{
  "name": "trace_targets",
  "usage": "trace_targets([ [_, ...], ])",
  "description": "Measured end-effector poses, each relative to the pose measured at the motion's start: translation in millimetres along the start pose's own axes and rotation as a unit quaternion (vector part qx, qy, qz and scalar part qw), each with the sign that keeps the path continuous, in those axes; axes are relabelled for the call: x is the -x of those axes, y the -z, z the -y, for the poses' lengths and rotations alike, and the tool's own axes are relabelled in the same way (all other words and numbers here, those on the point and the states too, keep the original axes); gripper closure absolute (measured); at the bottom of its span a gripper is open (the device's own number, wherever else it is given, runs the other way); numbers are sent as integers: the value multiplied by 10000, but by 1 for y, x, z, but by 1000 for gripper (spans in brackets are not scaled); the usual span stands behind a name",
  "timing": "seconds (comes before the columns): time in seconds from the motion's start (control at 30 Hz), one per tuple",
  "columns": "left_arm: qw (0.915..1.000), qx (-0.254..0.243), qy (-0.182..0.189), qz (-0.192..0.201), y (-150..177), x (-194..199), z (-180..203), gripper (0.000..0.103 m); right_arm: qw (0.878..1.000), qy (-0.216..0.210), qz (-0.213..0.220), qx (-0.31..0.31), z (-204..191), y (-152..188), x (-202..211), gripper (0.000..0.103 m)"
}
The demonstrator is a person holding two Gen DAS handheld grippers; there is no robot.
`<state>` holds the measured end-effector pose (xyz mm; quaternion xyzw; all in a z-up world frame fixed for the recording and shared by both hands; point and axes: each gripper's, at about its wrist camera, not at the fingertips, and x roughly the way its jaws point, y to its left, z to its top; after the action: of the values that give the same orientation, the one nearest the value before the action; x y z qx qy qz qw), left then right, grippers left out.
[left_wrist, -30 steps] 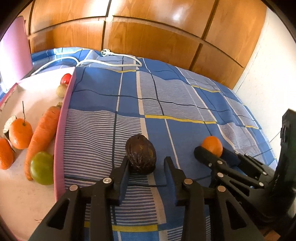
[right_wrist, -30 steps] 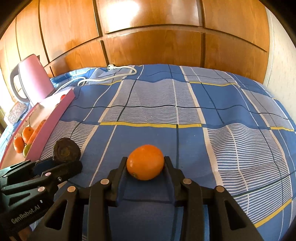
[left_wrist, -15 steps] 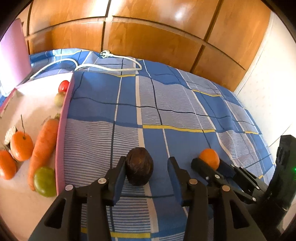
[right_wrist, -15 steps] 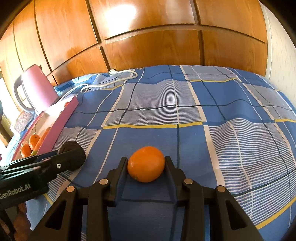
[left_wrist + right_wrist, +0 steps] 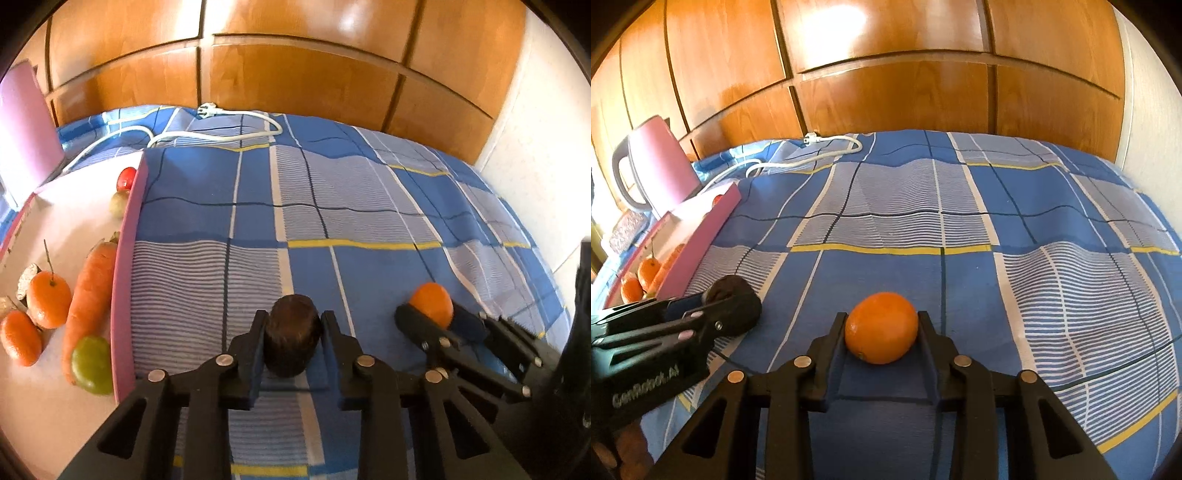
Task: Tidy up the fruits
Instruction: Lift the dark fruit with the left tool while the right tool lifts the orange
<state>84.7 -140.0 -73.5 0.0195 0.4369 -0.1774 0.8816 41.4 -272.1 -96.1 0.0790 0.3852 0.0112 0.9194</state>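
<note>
The left tool (image 5: 293, 325) clamps the dark avocado (image 5: 292, 334); the right tool (image 5: 882, 325) is closing on the orange (image 5: 881, 327), near on the bedspread (image 5: 960, 229).

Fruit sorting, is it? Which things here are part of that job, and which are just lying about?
Part of the job:
- dark fruit in the left gripper
- orange between the closing right gripper jaws
- pink tray holding tangerines, carrot, green fruit

Just lying about:
- pink kettle
- white cable
- checked cloth

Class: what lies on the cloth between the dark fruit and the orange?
Nothing: only bare checked cloth lies between the dark fruit and the orange, in the right wrist view.
</note>
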Motion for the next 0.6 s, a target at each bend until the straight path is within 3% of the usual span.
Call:
trace_targets([
  [0.17,9995,-268,90,104,14,11,9,76,9999,109,-113,21,-2,1,4,67],
  [0.4,9992,43,389,43,17,16,0,76,9993,185,-312,115,-7,10,19,67],
  [0.6,9981,3,618,-10,25,22,3,76,9985,298,-315,329,-12,19,27,67],
])
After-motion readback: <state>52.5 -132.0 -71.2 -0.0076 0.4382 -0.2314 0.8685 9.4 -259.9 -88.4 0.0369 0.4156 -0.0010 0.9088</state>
